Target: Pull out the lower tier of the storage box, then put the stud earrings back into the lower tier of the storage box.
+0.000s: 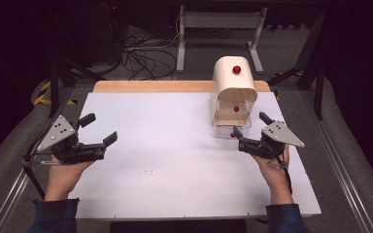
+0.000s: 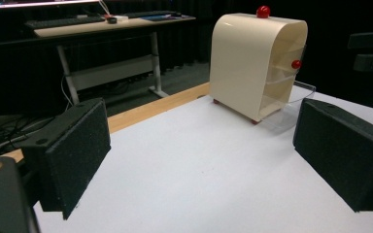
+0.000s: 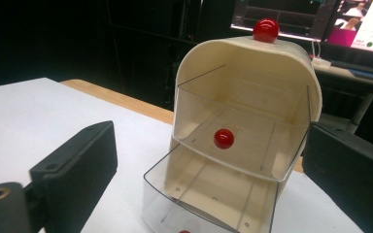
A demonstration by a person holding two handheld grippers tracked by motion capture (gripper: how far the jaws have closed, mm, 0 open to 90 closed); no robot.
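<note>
Cream drawer box (image 1: 235, 80) at table (image 1: 165, 145) far right, near back edge. Lower clear drawer (image 3: 209, 199) pulled out, upper one shut. Right gripper (image 1: 249, 130) just before open drawer, jaws spread, holding nothing. Left gripper (image 1: 98, 129) at table's left, well apart, jaws spread, empty.

The cream drawer cabinet (image 1: 234, 85) with its pulled-out lower drawer (image 1: 231, 128) blocks the table's (image 1: 165, 145) far right.

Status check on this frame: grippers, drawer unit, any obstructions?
Left gripper open, idle over the mat. Right gripper open, at the bottom drawer knob. Drawer unit: bottom drawer pulled out, upper drawer shut. Nothing in the way.
</note>
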